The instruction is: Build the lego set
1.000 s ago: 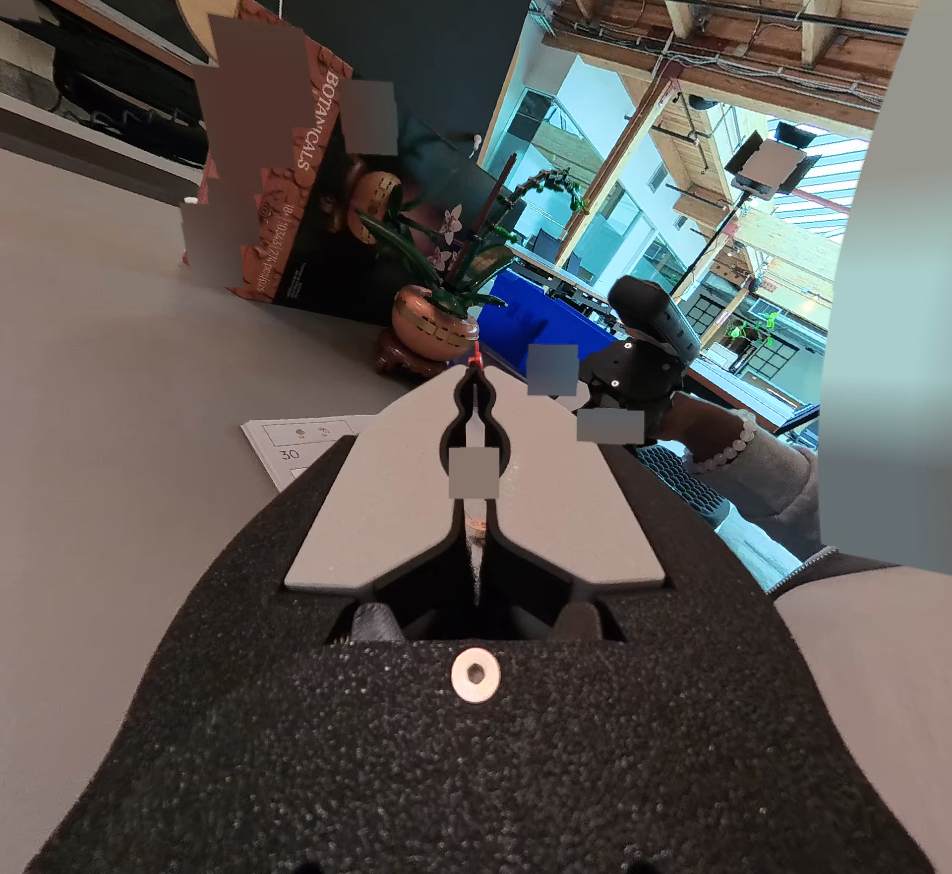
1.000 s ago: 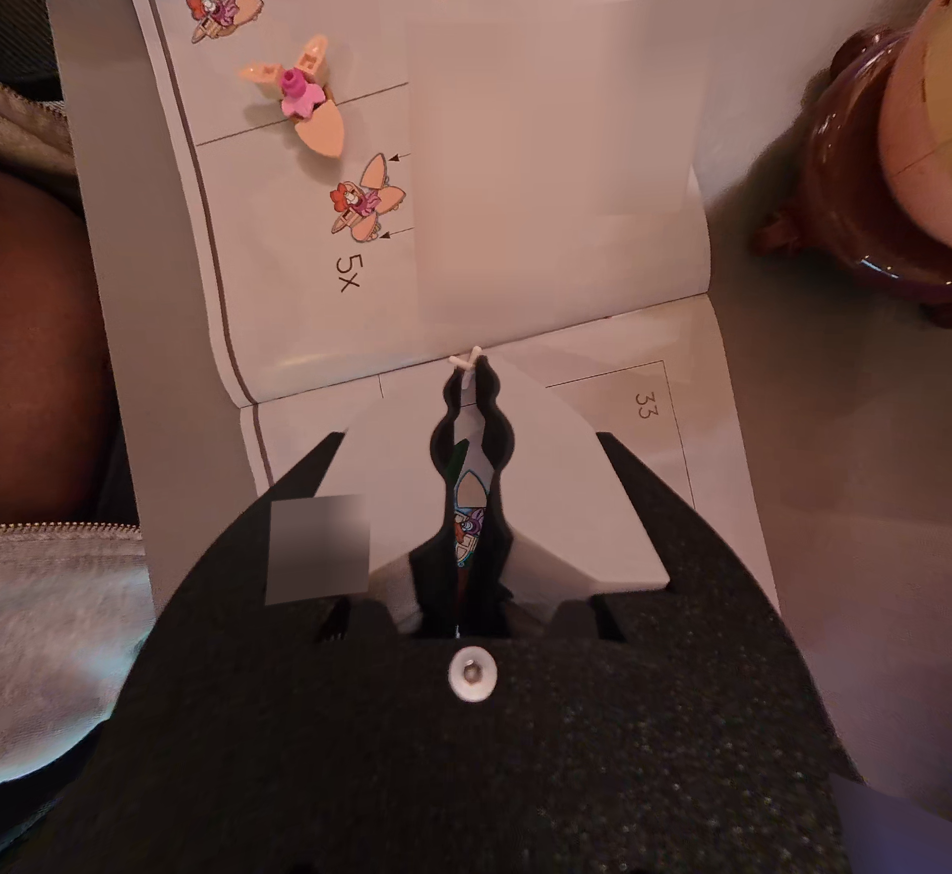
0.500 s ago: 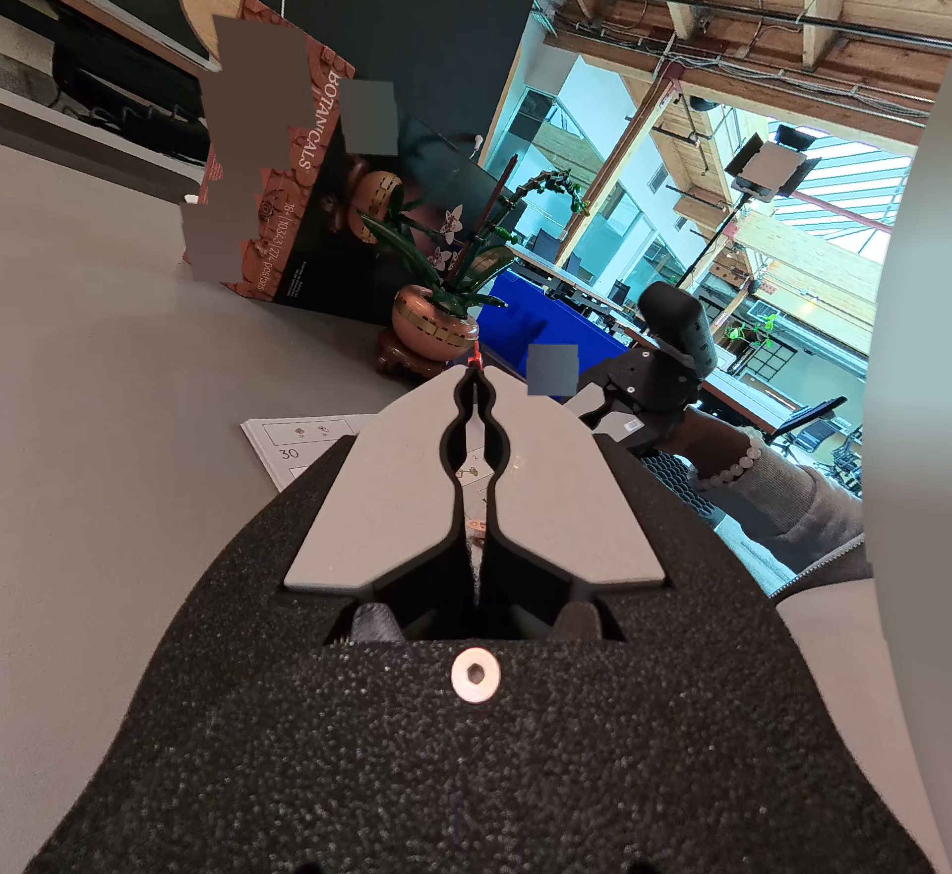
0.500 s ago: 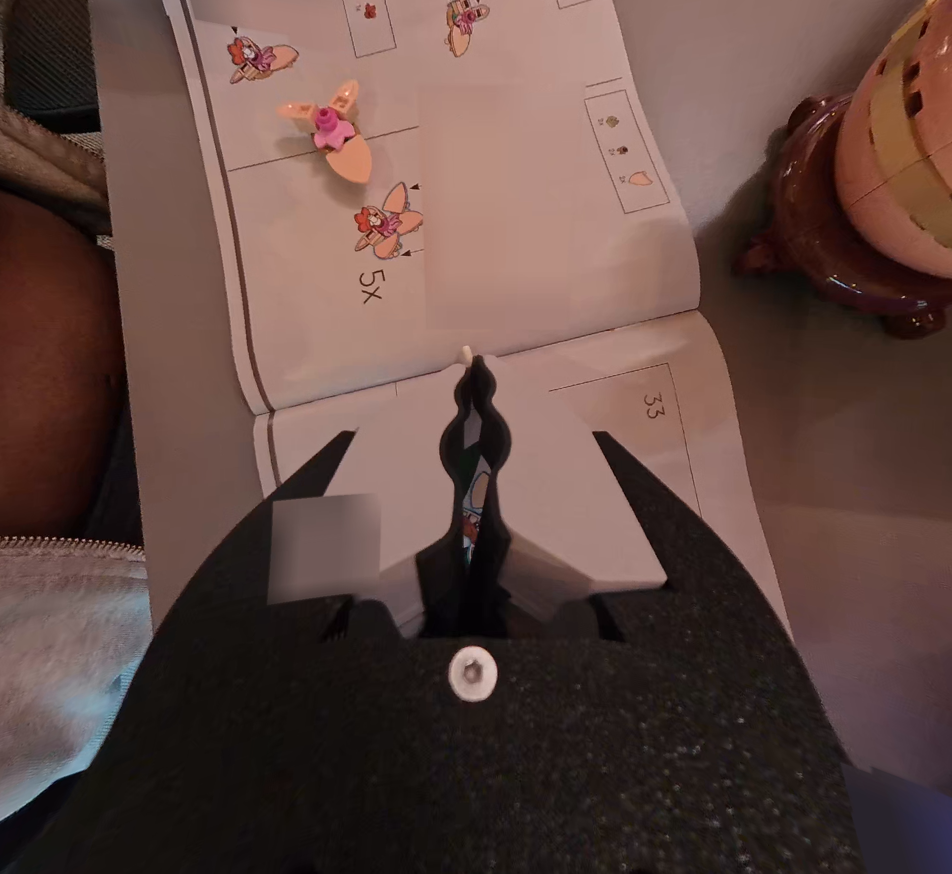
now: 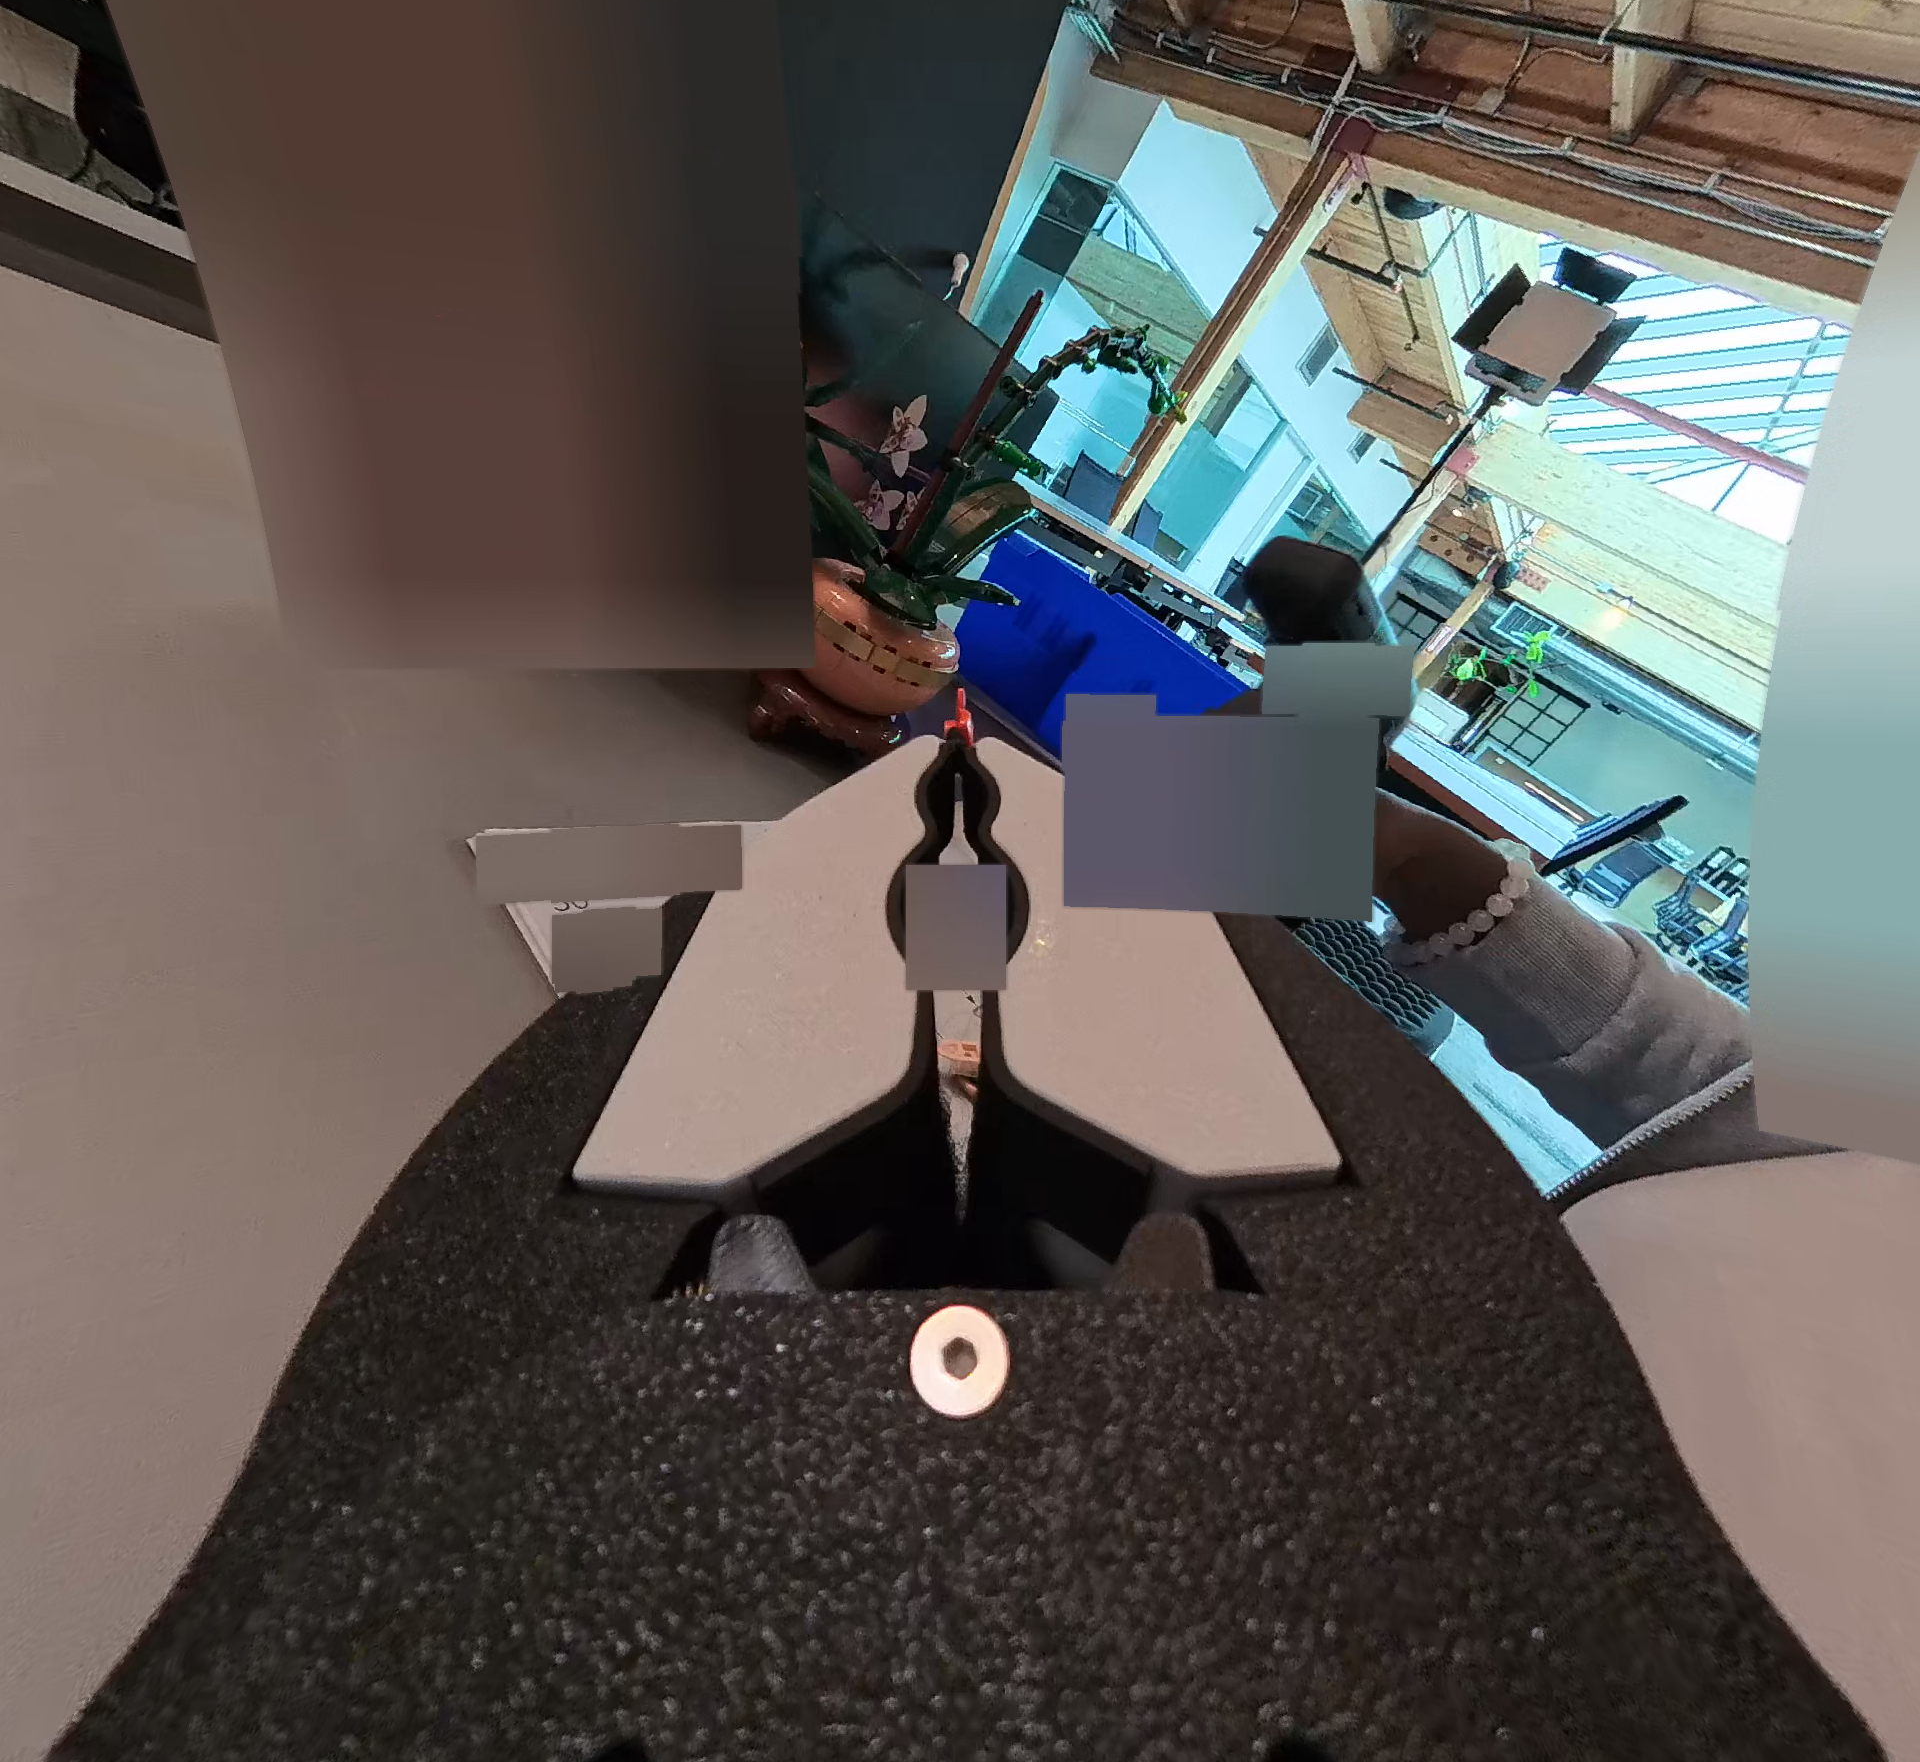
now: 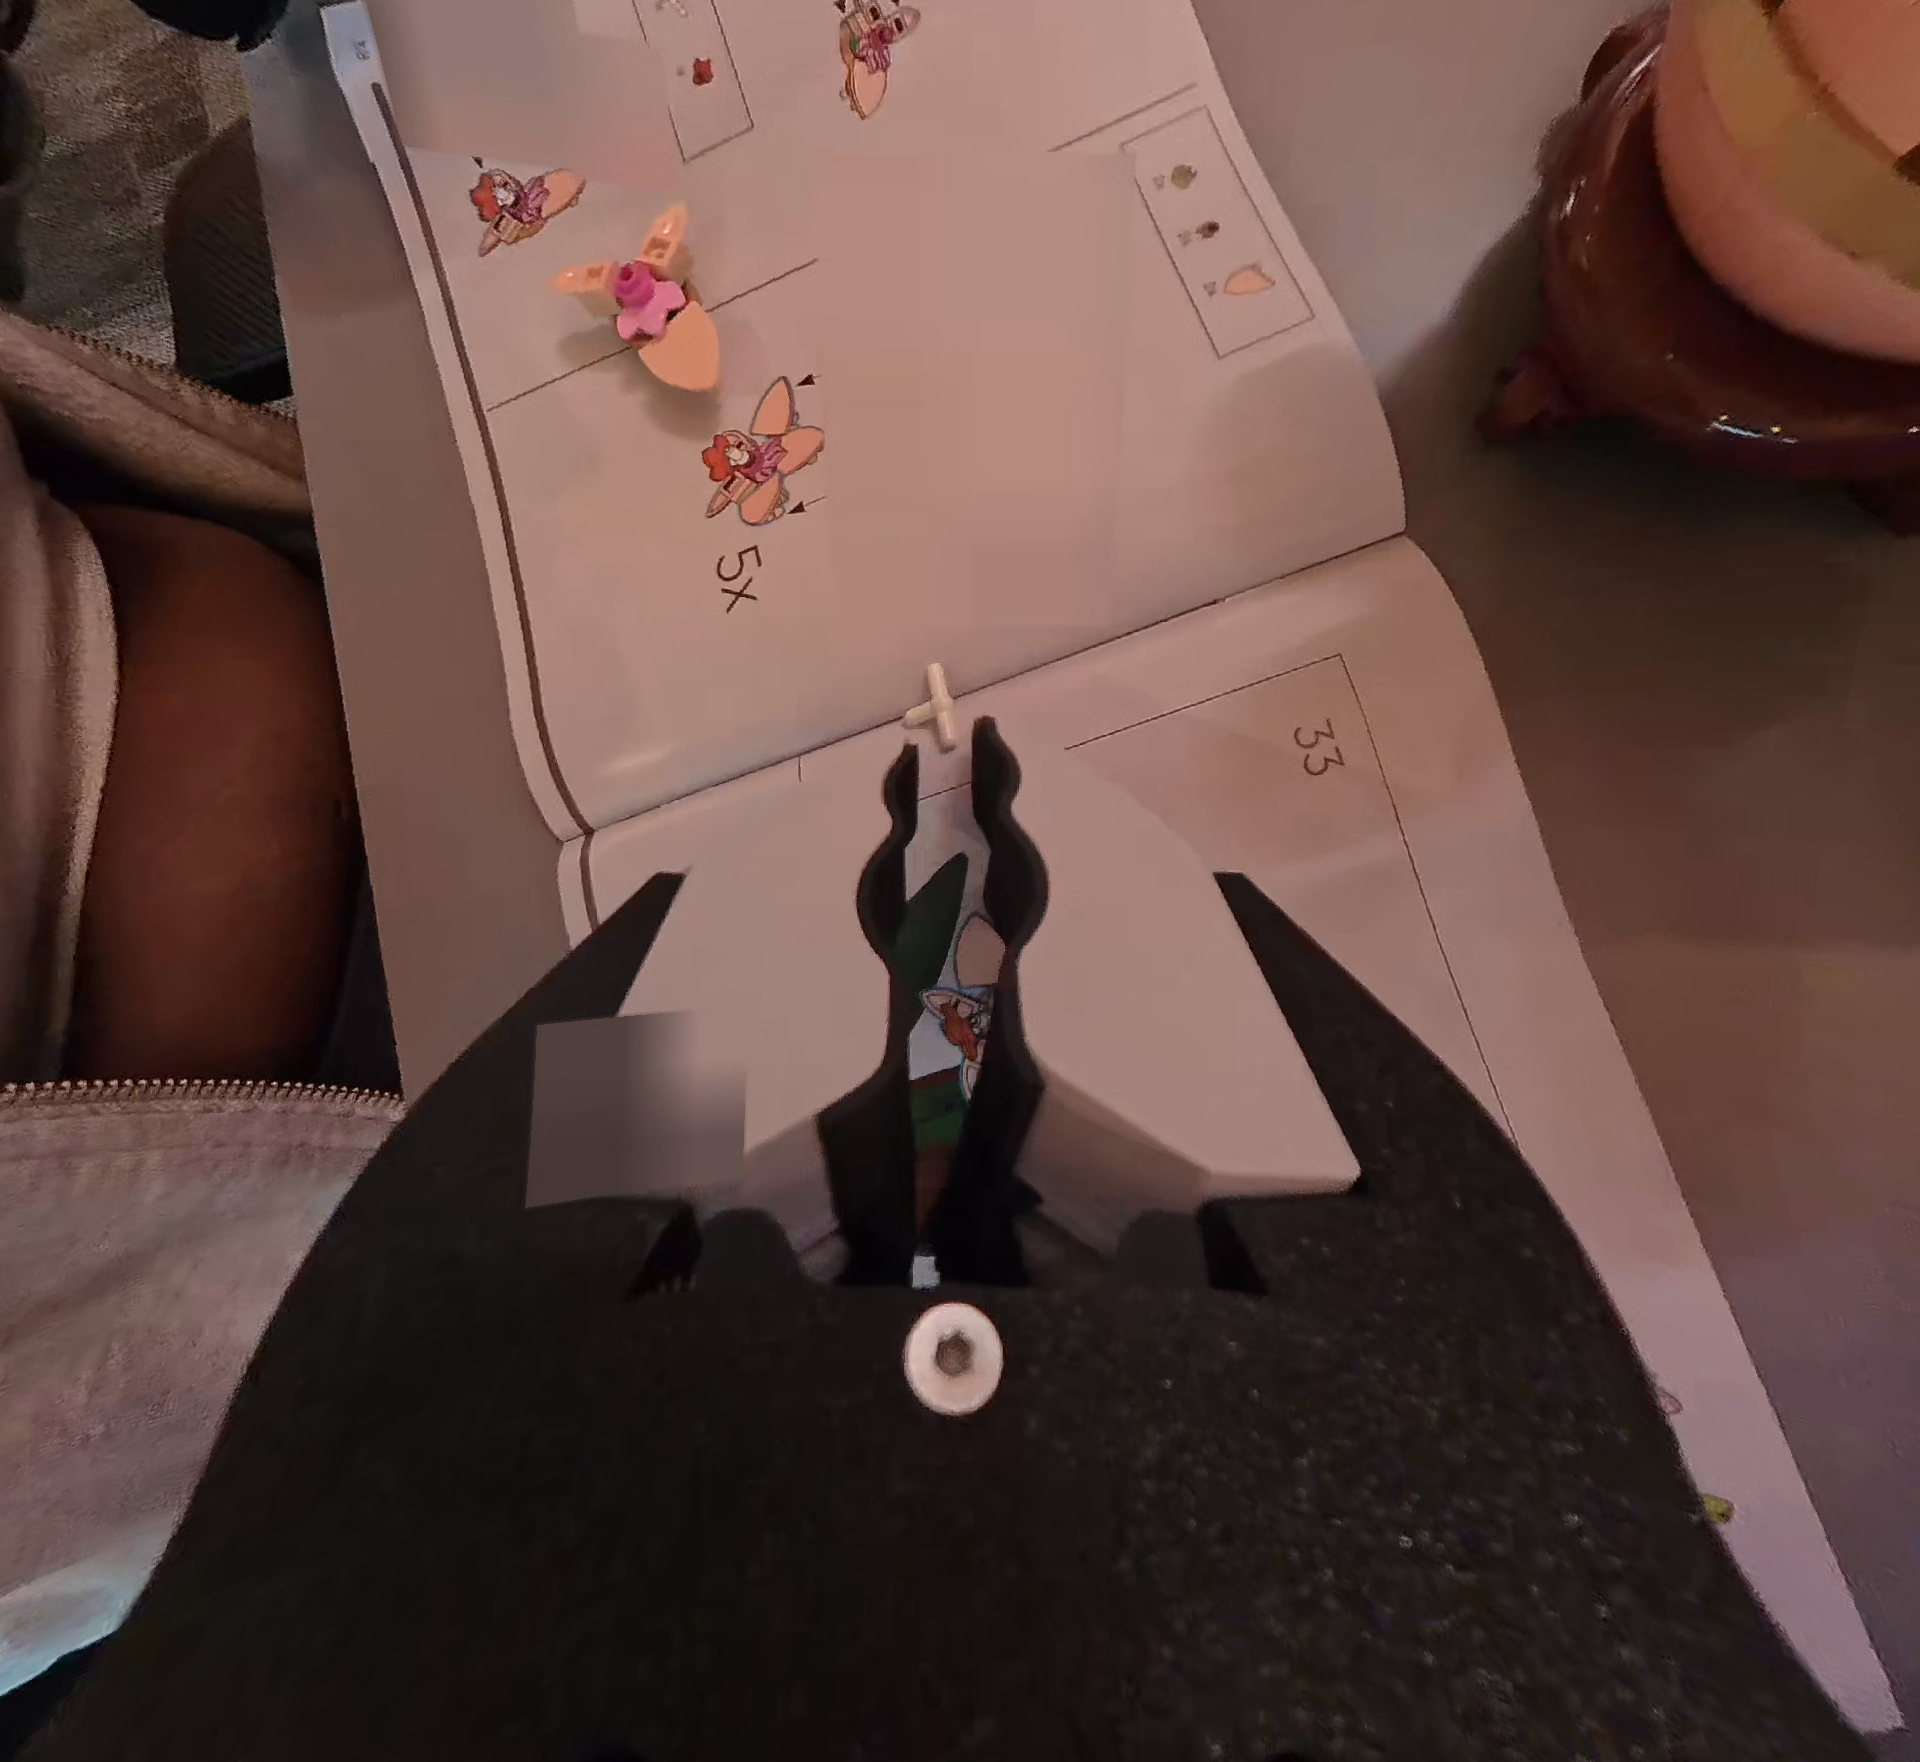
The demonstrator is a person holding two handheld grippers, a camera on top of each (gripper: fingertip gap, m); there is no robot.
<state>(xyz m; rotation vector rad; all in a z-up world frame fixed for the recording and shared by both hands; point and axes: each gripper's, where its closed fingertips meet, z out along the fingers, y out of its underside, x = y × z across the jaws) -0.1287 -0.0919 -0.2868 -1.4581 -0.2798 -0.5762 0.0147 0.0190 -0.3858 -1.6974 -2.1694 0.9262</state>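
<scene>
white cross piece (image 6: pixel 935 713) lies on the booklet (image 6: pixel 977 486) at the fold, just ahead of the right gripper (image 6: pixel 943 744). its jaws stand slightly apart with nothing between them. the part-built flower (image 6: pixel 642 310), peach petals with a pink centre, sits on the upper page, well apart from the cross piece. left gripper (image 5: pixel 960 748) has its jaws together, clamped on a small red piece (image 5: pixel 958 721) that pokes out at the tips. it hangs above the desk (image 5: pixel 208 881). orchid pot (image 5: pixel 883 647) stands beyond the booklet.

risks, my read:
- the cross piece is tiny and sits in the page crease. closing on it off-centre could flick it away or push it under the jaws.
- the booklet is curved, so pressing down may shift the page and roll the flower.
- only a sliver of the red piece is held. a knock during mating could drop it.

vs 0.5 s ago: right jaws were shut with the white piece at the tips. now they are parted and the piece lies free on the paper. the right view has shifted, showing more of the upper page. left gripper is unchanged, still clamped on the red piece.
</scene>
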